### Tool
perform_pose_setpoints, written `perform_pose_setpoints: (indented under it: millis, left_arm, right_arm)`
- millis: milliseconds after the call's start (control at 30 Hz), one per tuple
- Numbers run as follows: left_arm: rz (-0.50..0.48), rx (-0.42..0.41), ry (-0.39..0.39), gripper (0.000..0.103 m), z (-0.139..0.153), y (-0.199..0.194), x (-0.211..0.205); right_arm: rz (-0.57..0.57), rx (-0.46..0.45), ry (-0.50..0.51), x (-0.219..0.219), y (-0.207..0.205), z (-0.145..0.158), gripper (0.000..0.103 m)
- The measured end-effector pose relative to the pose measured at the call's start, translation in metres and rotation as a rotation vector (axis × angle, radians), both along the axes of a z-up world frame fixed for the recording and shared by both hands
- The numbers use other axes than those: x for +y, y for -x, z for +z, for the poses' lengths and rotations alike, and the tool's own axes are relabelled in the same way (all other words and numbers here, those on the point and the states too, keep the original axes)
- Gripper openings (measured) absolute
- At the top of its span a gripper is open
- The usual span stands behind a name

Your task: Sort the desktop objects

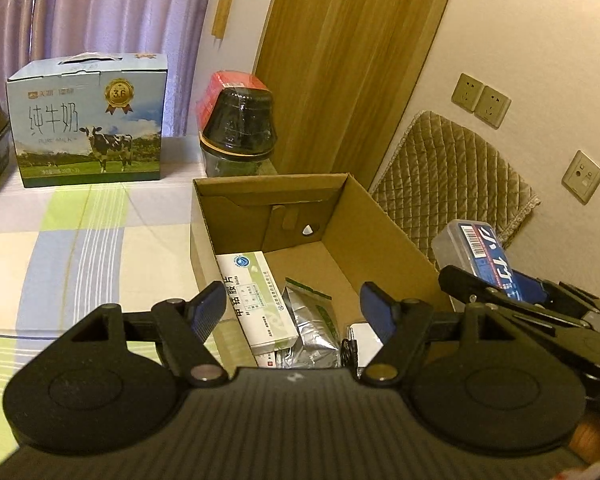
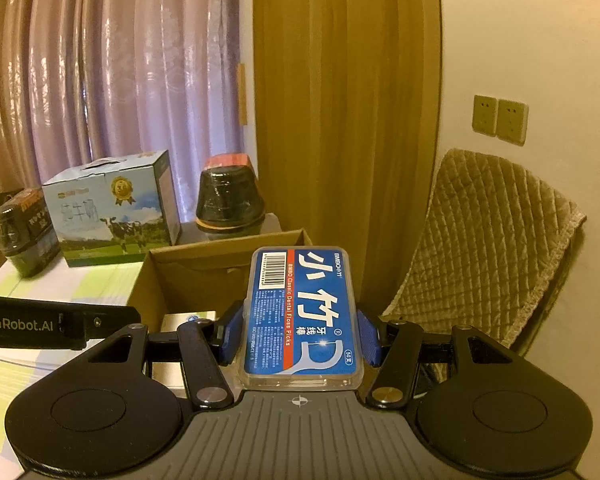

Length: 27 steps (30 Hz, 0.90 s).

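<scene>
Your right gripper is clamped on the floss pick case, held in the air just beside the right wall of the cardboard box, so the box lies to your left and below. The case's long axis runs forward along the fingers, barcode end pointing away from you. Your left gripper hangs spread and empty over the box's near end, above the medicine carton

Box opening: the cardboard box is open-topped, its far half bare.
Box near end: medicine carton and foil pouch crowd the floor.
Left tabletop: clear checkered stretch.
Behind: milk carton and dark jar block.
</scene>
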<state>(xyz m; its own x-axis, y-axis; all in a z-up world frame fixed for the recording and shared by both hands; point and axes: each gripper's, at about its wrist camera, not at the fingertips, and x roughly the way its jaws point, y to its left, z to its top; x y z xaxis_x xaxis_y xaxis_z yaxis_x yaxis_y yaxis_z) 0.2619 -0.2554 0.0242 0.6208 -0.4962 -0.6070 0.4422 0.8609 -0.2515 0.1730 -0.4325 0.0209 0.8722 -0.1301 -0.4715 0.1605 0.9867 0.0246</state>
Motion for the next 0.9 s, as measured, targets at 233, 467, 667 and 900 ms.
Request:
perform_pose_setpoints:
  millis: [233,467,667,900]
  left_arm:
    - [0.003,0.0,0.0,0.07,0.003,0.001,0.005]
    - [0.01,-0.001,0.003,0.071,0.003,0.001,0.01]
    - [0.037,0.006,0.002,0.074,0.0,0.003,0.024]
    - [0.06,0.01,-0.021,0.087,0.001,0.03,0.044]
  right_arm:
    - [0.008,-0.003,0.005,0.006,-0.003,0.003,0.054]
    - [0.02,0.01,-0.001,0.008,-0.009,0.002,0.054]
    - [0.036,0.005,-0.029,0.006,-0.02,0.006,0.084]
    - [0.006,0.021,-0.086,-0.002,0.017,0.011,0.092]
